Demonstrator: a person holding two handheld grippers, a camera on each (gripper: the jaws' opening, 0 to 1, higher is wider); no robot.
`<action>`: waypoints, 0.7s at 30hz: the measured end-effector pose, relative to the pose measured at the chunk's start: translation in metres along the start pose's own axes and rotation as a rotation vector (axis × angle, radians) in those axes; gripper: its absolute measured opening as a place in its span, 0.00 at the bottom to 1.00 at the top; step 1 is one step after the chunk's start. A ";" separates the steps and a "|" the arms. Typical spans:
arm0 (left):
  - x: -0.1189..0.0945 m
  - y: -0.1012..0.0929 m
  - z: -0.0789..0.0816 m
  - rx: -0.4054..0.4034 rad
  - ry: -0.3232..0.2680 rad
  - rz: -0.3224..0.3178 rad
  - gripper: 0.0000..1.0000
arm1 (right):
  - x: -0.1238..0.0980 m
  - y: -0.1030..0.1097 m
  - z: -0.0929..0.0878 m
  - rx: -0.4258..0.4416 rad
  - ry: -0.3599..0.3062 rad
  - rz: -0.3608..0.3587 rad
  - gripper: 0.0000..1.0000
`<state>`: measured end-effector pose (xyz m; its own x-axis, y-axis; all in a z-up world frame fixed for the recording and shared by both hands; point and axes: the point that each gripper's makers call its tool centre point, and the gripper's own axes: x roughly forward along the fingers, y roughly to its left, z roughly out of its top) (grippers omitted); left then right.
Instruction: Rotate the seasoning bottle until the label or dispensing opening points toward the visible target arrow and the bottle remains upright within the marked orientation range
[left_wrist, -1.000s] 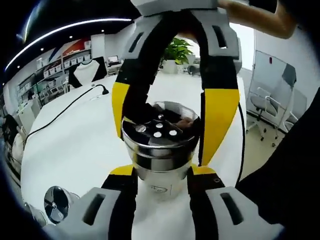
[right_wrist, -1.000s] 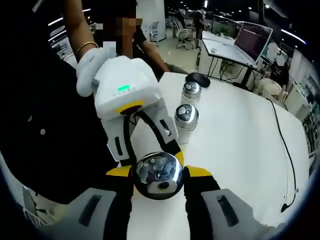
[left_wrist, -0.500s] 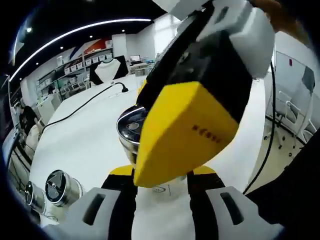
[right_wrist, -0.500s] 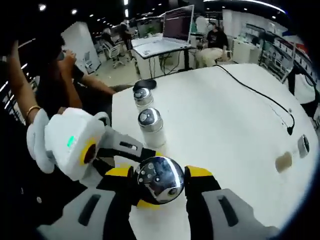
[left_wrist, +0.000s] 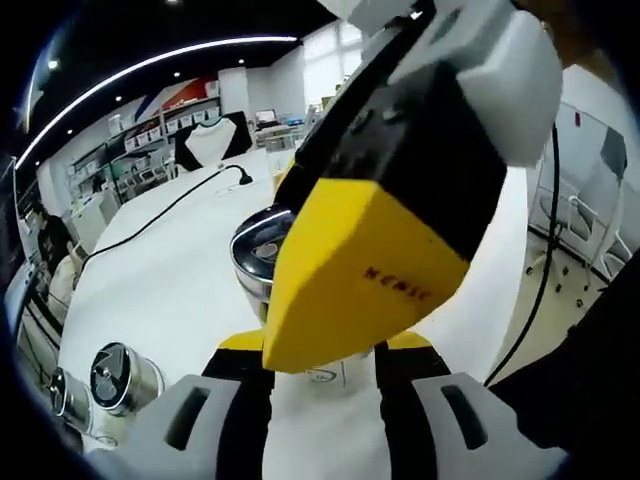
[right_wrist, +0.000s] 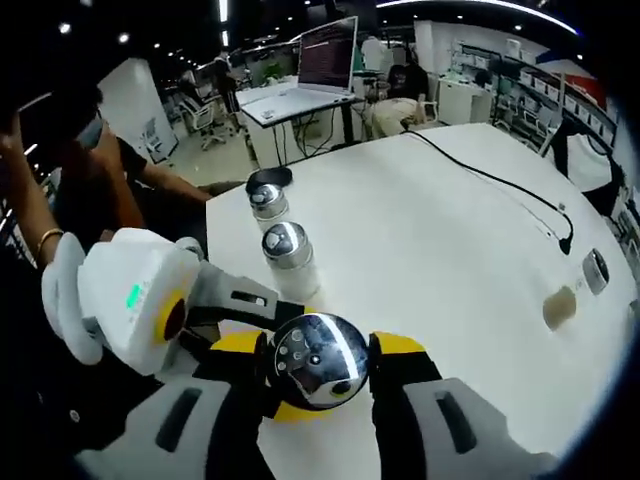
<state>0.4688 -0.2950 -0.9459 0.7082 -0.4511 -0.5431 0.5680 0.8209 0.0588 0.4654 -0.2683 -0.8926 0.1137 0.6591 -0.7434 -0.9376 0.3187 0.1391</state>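
The seasoning bottle stands upright on the white table (right_wrist: 440, 250), held between both grippers. Its shiny steel shaker cap (right_wrist: 315, 360) with small holes sits between my right gripper's (right_wrist: 320, 350) yellow tips, which are shut on it. In the left gripper view, a sliver of the cap (left_wrist: 255, 250) and the glass base (left_wrist: 322, 378) show. My left gripper (left_wrist: 325, 345) is shut on the bottle's lower body. A large yellow pad of the right gripper's fingers (left_wrist: 360, 270) crosses in front and hides most of the bottle. The left gripper's fingers (right_wrist: 245, 298) reach in from the left.
Two more steel-capped bottles (right_wrist: 285, 250) (right_wrist: 268, 200) stand beyond, with a black round object (right_wrist: 268, 178) behind them. A black cable (right_wrist: 490, 180) runs across the table. Small items (right_wrist: 560, 308) lie at the right. A person's arm (right_wrist: 40, 220) is at the left.
Over the second, the right gripper swung round the cap, so its yellow pad now blocks the left gripper view. Both stay shut on the bottle. Little differs from half a second ago.
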 end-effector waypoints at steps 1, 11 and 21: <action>-0.001 0.000 0.000 -0.006 -0.002 0.001 0.42 | 0.000 0.000 0.000 -0.007 0.001 0.004 0.39; -0.004 0.004 0.001 0.109 -0.033 0.017 0.49 | 0.000 0.003 -0.001 -0.056 0.025 0.051 0.39; -0.012 0.010 -0.019 -0.125 -0.155 0.102 0.47 | 0.003 0.007 0.001 -0.151 0.041 0.144 0.39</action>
<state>0.4579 -0.2748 -0.9549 0.8209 -0.4042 -0.4035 0.4406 0.8977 -0.0030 0.4593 -0.2633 -0.8929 -0.0353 0.6612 -0.7494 -0.9822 0.1154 0.1481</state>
